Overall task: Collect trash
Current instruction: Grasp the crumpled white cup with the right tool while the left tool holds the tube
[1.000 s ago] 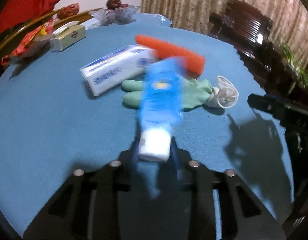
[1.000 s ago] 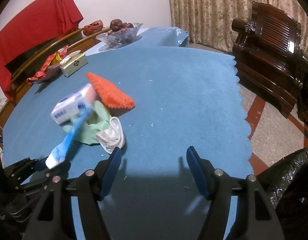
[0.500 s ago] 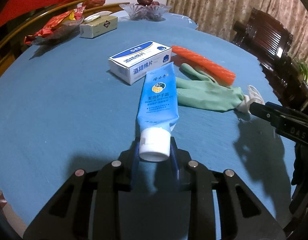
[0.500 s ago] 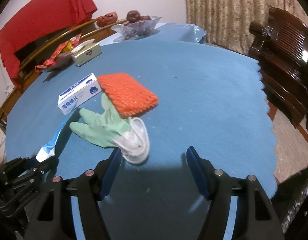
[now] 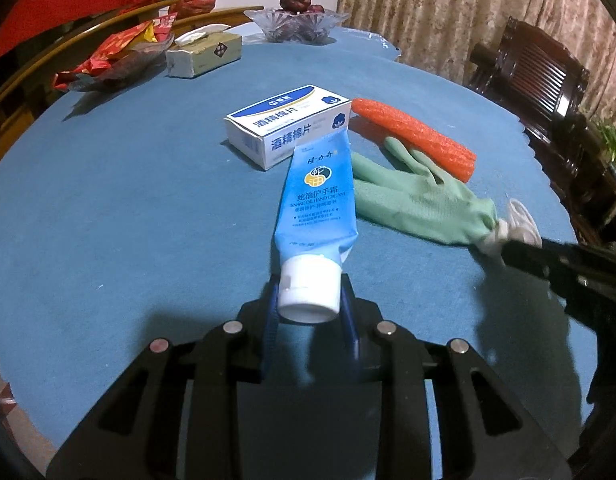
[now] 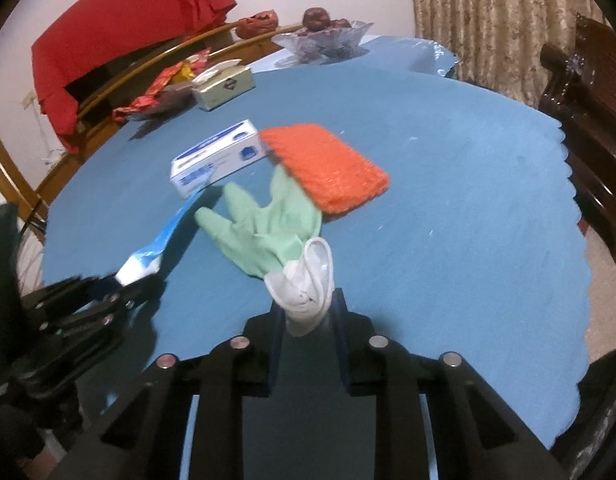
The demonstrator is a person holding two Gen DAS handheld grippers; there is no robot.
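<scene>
left wrist view: the left gripper (image 5: 309,312) is clamped on the white cap of a blue hand cream tube (image 5: 317,196), jaws narrow on either side of the cap. the tube slants away from the camera over the blue tabletop (image 5: 108,216), its flat far end reaching toward a white and blue box (image 5: 288,128) printed with chinese characters. just right of the tube lies a green glove (image 5: 419,196), fingers pointing to the far left, and beyond it an orange ribbed pad (image 5: 415,136) lies with the glove's fingertips beside its near edge. at the right edge the right gripper comes in as a dark blurred shape at the glove's white cuff (image 5: 519,224).

right wrist view: the right gripper (image 6: 308,312) has the white cuff (image 6: 308,280) bunched up between its blue pads, and its jaws are closing on it; the pads look to be pressing the fabric, though motion blur makes that hard to be sure of. the glove (image 6: 268,224) spreads away from the cuff toward the far left, with the pad (image 6: 327,168) just behind it and the box (image 6: 220,160) to the pad's left. the left gripper (image 6: 120,284) sits at near left with the tube (image 6: 164,236) rising from it toward the box. at the far edge of the tabletop (image 6: 447,200) stand a tissue box (image 6: 224,88), red snack wrappers (image 6: 156,92) and a glass bowl (image 6: 323,40) of dark fruit.
</scene>
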